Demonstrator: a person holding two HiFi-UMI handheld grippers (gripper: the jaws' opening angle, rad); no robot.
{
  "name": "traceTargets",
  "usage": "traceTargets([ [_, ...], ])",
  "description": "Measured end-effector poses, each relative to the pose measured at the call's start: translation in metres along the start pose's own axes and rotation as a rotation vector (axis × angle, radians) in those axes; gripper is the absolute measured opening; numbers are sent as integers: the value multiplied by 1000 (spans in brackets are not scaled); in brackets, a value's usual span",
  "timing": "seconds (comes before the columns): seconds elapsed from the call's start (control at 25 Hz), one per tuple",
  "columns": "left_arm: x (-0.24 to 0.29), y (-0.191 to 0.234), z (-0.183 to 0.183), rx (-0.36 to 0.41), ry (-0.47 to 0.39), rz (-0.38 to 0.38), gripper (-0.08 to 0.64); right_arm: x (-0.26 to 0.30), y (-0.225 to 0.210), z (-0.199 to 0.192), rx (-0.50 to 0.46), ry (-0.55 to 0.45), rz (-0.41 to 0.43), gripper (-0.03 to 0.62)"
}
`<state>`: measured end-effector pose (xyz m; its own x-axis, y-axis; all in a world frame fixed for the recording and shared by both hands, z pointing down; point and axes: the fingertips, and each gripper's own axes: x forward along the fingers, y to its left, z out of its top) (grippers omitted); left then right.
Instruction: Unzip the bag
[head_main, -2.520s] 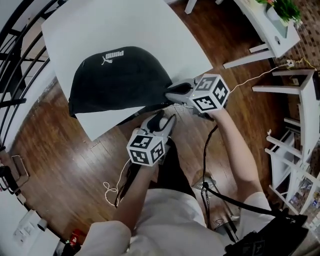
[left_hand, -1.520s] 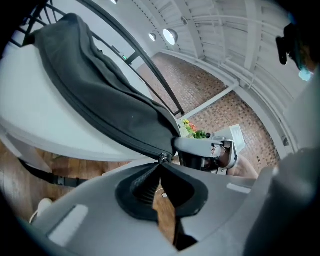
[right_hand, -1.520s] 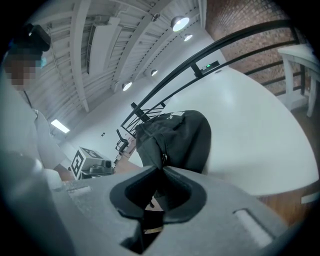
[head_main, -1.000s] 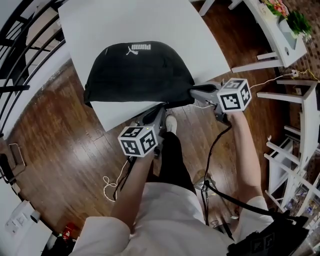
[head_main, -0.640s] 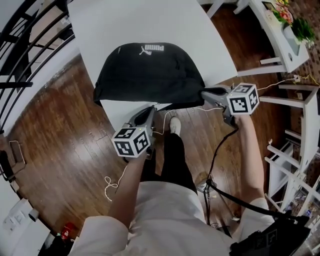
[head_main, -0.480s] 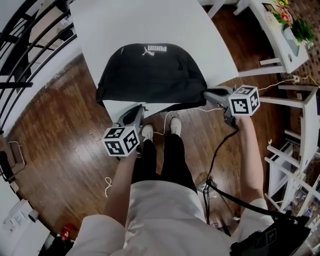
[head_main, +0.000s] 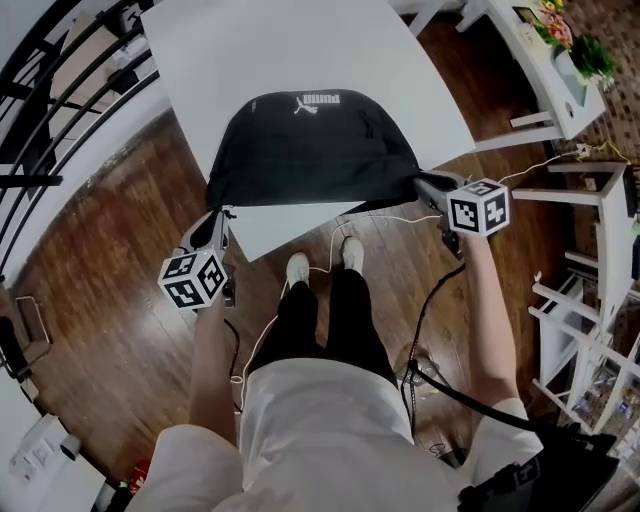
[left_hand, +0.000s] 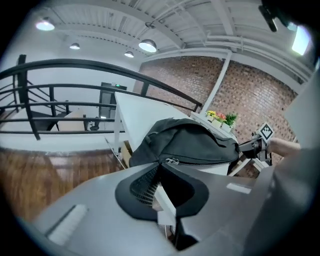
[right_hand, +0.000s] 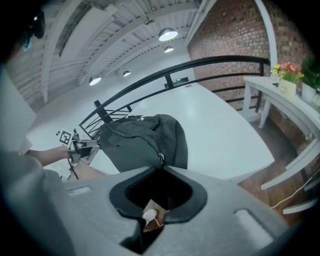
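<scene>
Lying lengthwise left to right, bag (head_main: 310, 150)

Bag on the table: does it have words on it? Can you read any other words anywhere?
"PUMA": white letters, upside down in the head view, next to a leaping-cat logo on the black bag.
Small green sign, far off in the left gripper view: too small to read.
No other words can be read.

I am holding my right gripper (right_hand: 161, 169) at the near end of a black bag (right_hand: 135, 140). Its jaws are starting to open, with the fabric by the metal zip slider (right_hand: 160, 159) between their tips. The bag is lying on a white table (right_hand: 220, 135). My left gripper (right_hand: 95, 145) is meeting the bag's far end, and a black railing (right_hand: 200, 65) is curving behind.
</scene>
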<state>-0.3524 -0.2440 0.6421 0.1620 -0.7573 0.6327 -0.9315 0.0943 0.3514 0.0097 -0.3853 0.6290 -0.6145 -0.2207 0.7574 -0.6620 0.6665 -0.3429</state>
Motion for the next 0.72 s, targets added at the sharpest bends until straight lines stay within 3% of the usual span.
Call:
traceTargets([
  [0.16,-4,-6,-3,16,-4,-33,49,-1,-6,0,-74,-53,-192,65],
  [0.32,-36,-4,-8,38,-27,-14,75,-28,-1,-10,-153,-69,-337,95],
  [0.4,-57,-3,-10,60,-47,4,78,-51,12,-13,-150,-118,-353,95],
  [0.52,-93,-19,-11,89,-109,3,69,-93,53,-19,-114,-269,-320,92],
  [0.6,-122,-49,-9,120,-184,-41,17,-128,89,-26,-122,-395,-296,54],
  [0.64,-137,-70,-7,142,-226,-73,17,-147,108,-31,-135,-461,-287,13],
  [0.72,-173,-119,-9,206,-304,-124,17,-187,148,-48,-154,-578,-261,-8],
])
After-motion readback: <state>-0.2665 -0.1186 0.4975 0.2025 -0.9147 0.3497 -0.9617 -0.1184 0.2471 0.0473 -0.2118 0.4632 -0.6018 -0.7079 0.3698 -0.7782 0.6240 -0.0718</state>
